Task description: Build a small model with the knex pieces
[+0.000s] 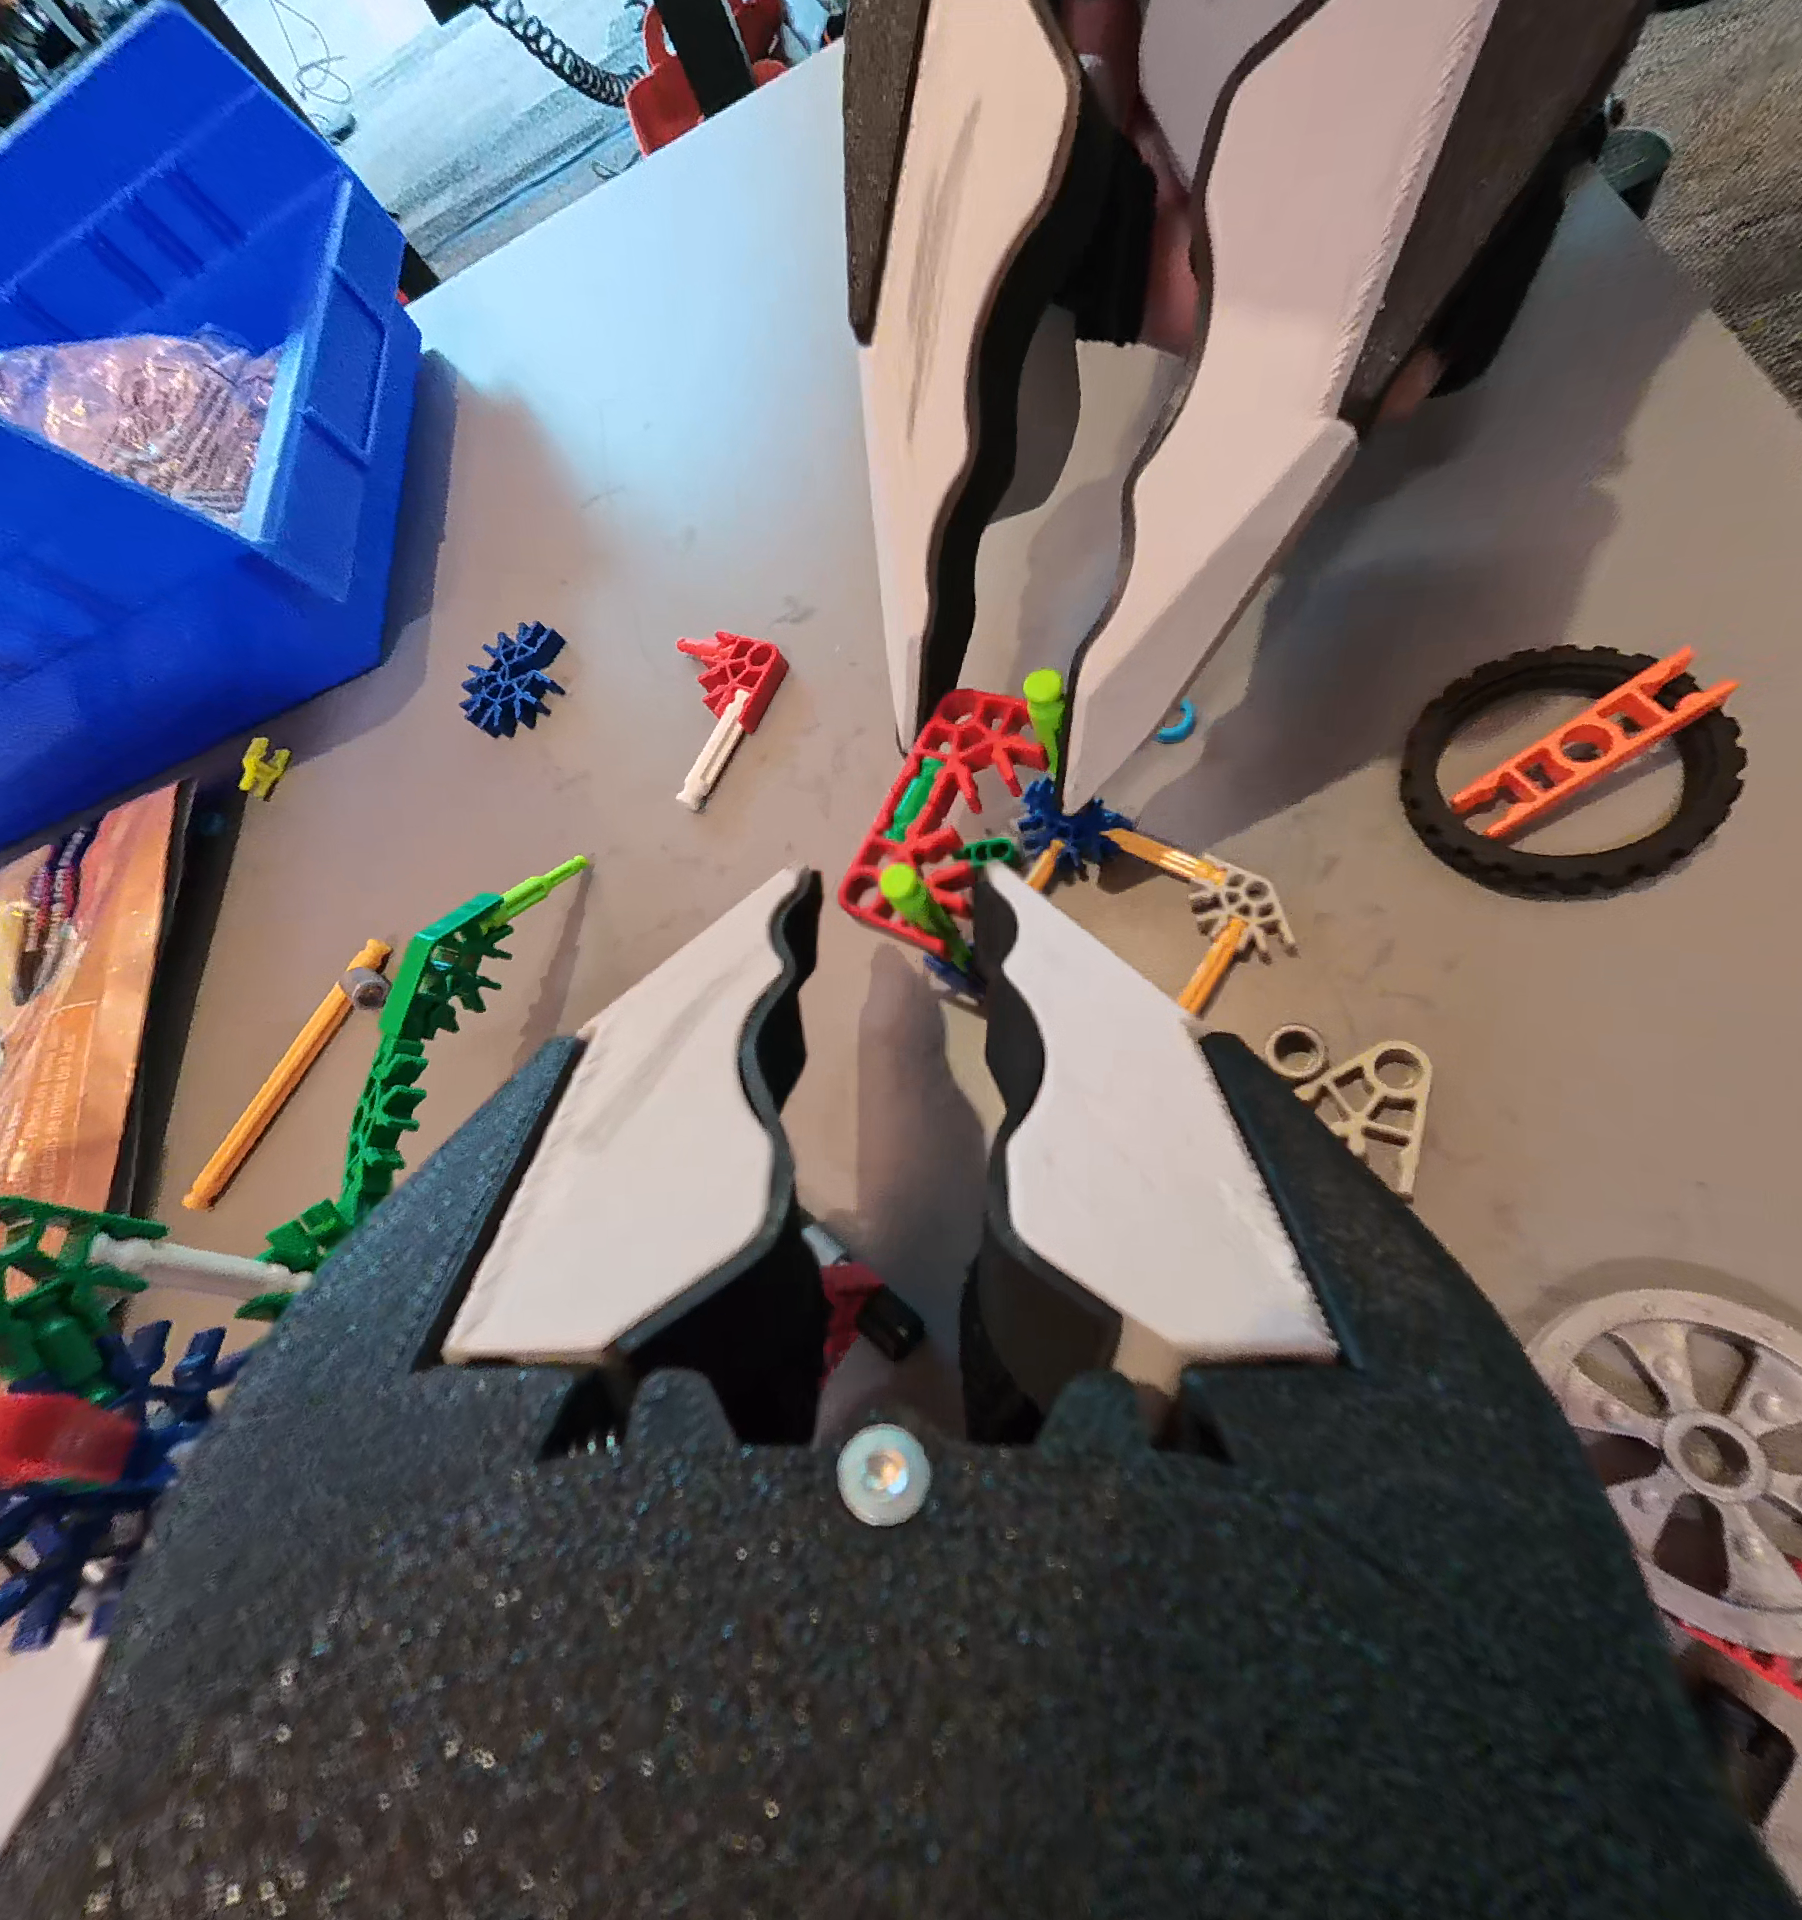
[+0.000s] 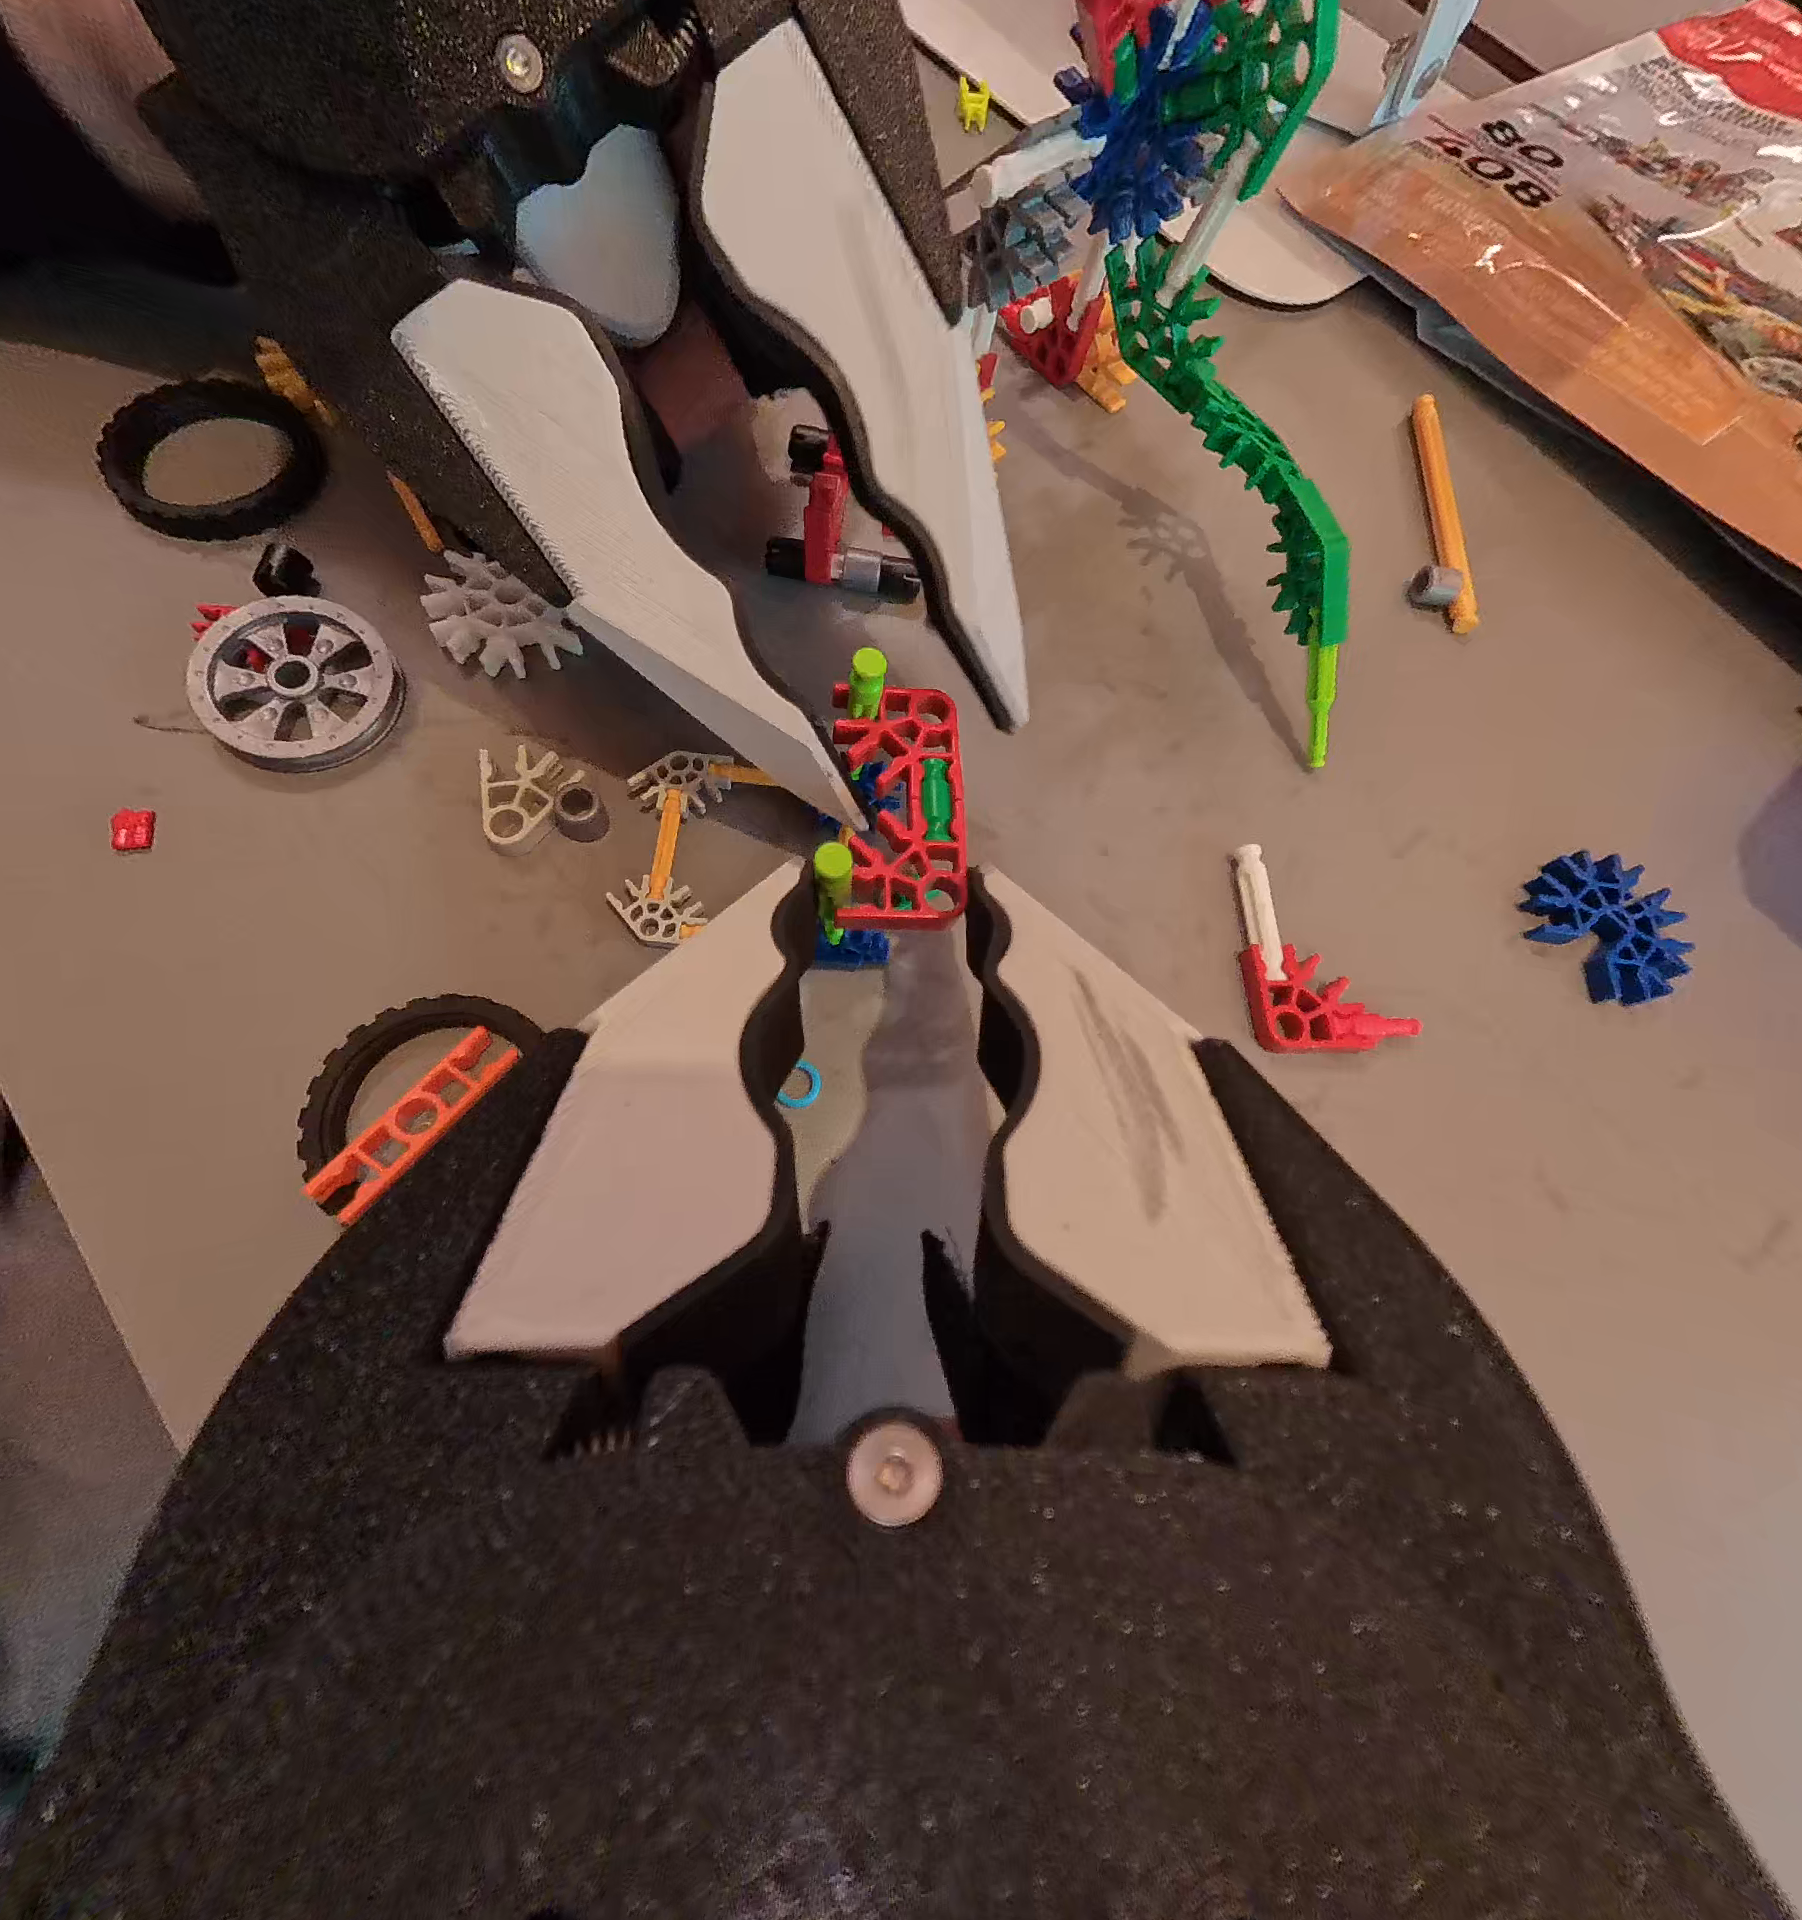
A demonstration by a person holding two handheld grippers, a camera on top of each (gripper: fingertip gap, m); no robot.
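A small assembly of red connectors (image 1: 938,769) stands on the grey table (image 1: 616,416), with lime rods (image 1: 1042,691), a green rod and a blue connector (image 1: 1063,826) under it. It also shows in the right wrist view (image 2: 912,790). My left gripper (image 1: 897,894) straddles its near end, jaws narrowly apart, with a thin gap at one finger. My right gripper (image 2: 892,883) comes from the opposite side and its tips press on both sides of the assembly's other end. Yellow rods with grey connectors (image 1: 1240,914) hang off the blue connector.
A blue bin (image 1: 149,468) and a printed box (image 1: 35,997) are on the left. A green chain model (image 1: 409,1039), a black tyre (image 1: 1572,769) holding an orange piece, a grey wheel (image 1: 1707,1455), a red corner piece (image 1: 736,675) and a blue connector (image 1: 512,681) lie around. A plastic bag (image 2: 1603,239) lies far right. Less than 4 cm separates the two grippers' tips.
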